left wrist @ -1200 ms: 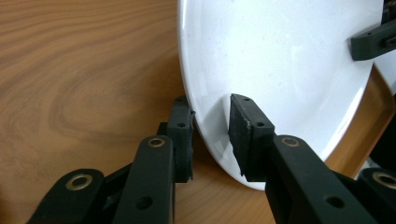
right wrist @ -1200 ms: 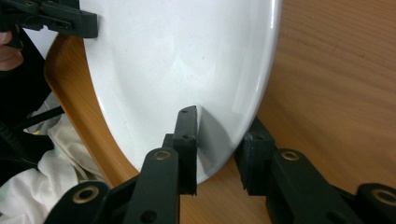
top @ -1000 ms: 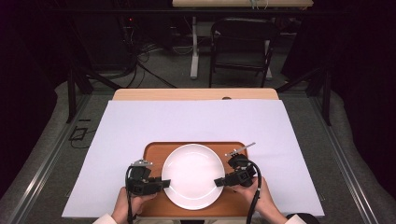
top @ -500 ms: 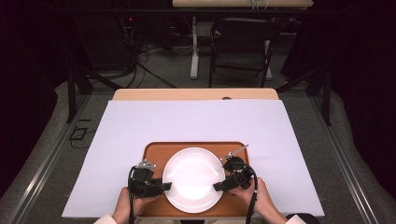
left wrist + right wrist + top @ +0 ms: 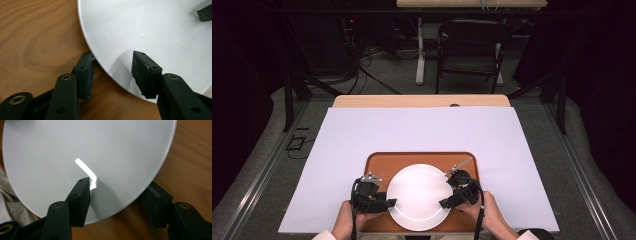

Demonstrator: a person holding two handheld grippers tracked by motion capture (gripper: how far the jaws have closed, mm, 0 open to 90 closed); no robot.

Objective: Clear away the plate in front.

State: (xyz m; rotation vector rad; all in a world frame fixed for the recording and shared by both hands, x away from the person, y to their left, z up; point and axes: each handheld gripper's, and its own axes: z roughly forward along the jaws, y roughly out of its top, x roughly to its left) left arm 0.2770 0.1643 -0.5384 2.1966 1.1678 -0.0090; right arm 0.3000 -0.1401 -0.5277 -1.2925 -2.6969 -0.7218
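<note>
White plate (image 5: pixel 418 196) resting on a brown wooden tray (image 5: pixel 377 165), near the front edge of a worktop (image 5: pixel 422 130) covered with a white sheet. Left hand-held gripper (image 5: pixel 388 202) placed at the plate's left rim, right hand-held gripper (image 5: pixel 445 202) at its right rim, each held by a hand entering from the bottom of the high view. Left gripper view: jaws spread apart and straddling the plate (image 5: pixel 150 37) rim, one pad over the white face, the other outside the rim, low against the tray (image 5: pixel 37 45) and touching the plate's edge; tip of the other gripper visible at the far rim, top right. Right gripper view: jaws likewise apart, one pad above the plate (image 5: pixel 87 152) surface beside a bright glare streak, the other outside the rim and partly under it, over the tray (image 5: pixel 195 170). Whether either upper pad touches the plate, not discernible. Thin light-coloured stick (image 5: pixel 463 163) lying on the tray just beyond the right gripper
</note>
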